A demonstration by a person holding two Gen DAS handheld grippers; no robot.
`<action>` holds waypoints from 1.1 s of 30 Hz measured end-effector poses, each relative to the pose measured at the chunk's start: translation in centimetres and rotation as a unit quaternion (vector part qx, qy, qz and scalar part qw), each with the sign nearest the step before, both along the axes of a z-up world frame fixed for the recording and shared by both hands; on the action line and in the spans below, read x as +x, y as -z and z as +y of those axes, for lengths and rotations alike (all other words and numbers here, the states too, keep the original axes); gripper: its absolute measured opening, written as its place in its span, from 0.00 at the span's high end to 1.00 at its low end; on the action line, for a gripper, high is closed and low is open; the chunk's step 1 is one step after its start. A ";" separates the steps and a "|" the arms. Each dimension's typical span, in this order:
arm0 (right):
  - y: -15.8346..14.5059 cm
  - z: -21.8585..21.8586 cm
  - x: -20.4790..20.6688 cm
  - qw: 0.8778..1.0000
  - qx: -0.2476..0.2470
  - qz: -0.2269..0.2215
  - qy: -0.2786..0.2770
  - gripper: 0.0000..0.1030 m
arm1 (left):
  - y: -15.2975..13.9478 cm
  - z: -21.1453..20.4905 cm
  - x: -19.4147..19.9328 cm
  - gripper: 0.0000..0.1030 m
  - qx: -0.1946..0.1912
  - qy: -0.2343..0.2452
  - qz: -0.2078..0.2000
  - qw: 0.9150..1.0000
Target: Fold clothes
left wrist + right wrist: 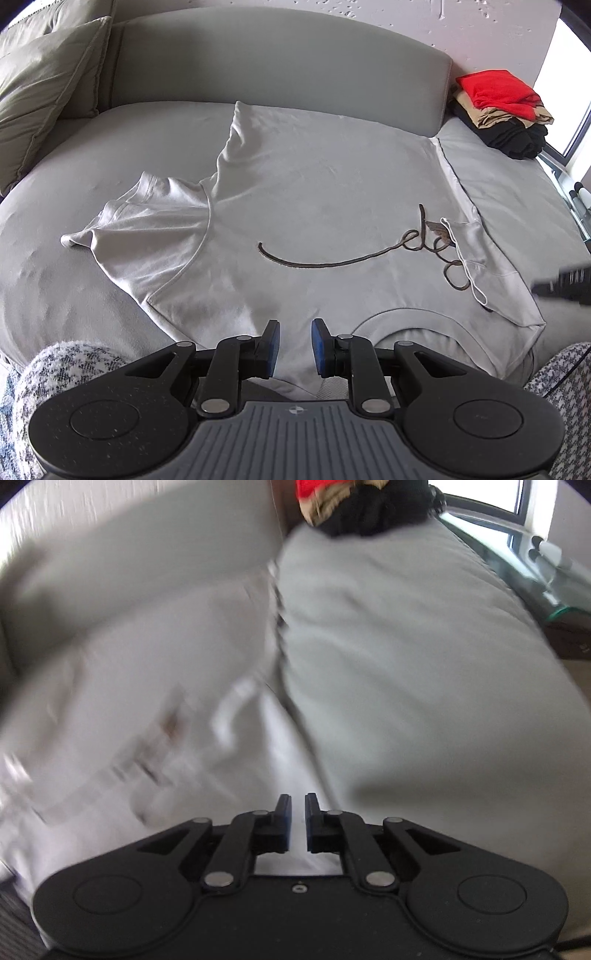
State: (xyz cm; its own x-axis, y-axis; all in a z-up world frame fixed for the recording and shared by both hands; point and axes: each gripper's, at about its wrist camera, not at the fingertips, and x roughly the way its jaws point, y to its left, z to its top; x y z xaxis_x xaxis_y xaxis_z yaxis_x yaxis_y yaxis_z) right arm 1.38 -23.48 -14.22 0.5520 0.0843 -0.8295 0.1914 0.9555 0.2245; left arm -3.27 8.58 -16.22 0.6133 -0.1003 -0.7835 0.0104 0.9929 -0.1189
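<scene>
Grey T-shirt (303,206) is lying flat before us; left tool (294,330) is gaping empty, right tool (298,805) nearly closed, gripping nothing.

A grey sofa (280,74) bears a beige cushion (40,85); window (565,92) beyond.

The left gripper (294,329) points forward and slightly down, its two blue-padded fingers (271,345) parted with a clear gap and nothing between them. The right gripper (298,805) also points forward and down, its black fingers (283,814) drawn close together with only a narrow slit left and nothing visibly caught in it; its view is smeared with blur. In the left wrist view, the right gripper shows as a dark, blurred shape at the right edge.
</scene>
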 end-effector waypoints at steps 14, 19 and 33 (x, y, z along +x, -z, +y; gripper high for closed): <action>2.4 2.7 -1.4 0.998 0.045 0.037 -0.006 0.91 | 2.3 0.5 -0.2 0.83 0.028 0.023 0.078 0.996; 0.6 3.7 -4.7 0.996 0.085 0.010 -0.031 0.73 | 0.2 4.0 -2.3 0.84 -0.020 -0.018 0.016 1.000; 2.4 9.1 -2.1 0.958 0.278 0.017 -0.070 0.66 | 0.1 19.2 0.7 0.68 -0.127 -0.255 -0.049 0.957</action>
State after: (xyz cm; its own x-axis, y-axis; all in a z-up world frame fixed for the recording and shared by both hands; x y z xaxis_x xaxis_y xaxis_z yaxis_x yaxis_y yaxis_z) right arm -0.75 -14.39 -16.65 0.4771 0.5890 -0.6523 0.0865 0.7071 0.7018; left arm -2.56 27.82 -16.29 0.7031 0.0523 -0.7092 -0.4441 0.8112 -0.3804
